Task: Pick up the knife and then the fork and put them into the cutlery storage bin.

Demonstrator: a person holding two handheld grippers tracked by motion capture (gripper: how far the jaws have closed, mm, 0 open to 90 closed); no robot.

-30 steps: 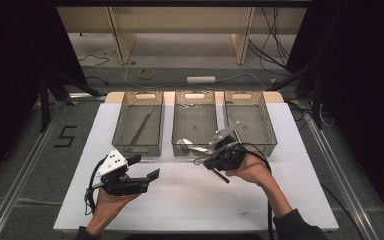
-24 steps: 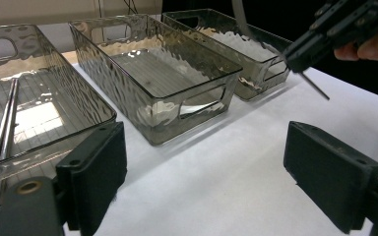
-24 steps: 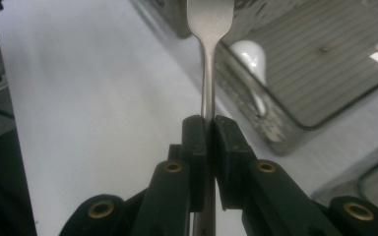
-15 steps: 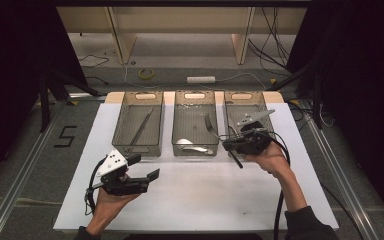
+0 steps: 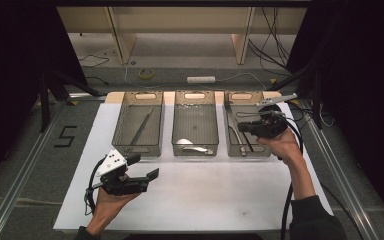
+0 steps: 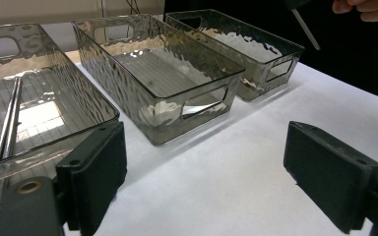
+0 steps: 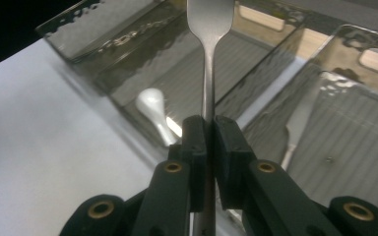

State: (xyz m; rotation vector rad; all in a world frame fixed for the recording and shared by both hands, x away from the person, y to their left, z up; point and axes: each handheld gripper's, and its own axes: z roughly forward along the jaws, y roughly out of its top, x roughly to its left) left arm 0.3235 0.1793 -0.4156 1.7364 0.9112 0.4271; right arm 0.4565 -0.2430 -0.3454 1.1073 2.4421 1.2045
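My right gripper (image 7: 209, 132) is shut on the handle of a metal fork (image 7: 208, 59), whose head points away from the camera. In the high view this gripper (image 5: 241, 127) hovers over the right smoked-clear bin (image 5: 250, 154), where another fork (image 5: 232, 127) lies. A white spoon (image 5: 192, 146) rests in the middle bin (image 5: 176, 125). The left bin (image 5: 130, 148) holds long thin metal pieces (image 5: 140, 131). My left gripper (image 5: 144, 166) is open above the white mat in front of the left bin, nothing between its pads (image 6: 96, 172).
The three bins stand side by side at the far edge of a white mat (image 5: 205, 195). A wide bare stretch of mat lies in front of them. The held fork's handle end (image 6: 305, 29) hangs over the right bin.
My right gripper has carried the fork from in front of the middle bin to the right and farther away, over the right bin. The left gripper has stayed put.
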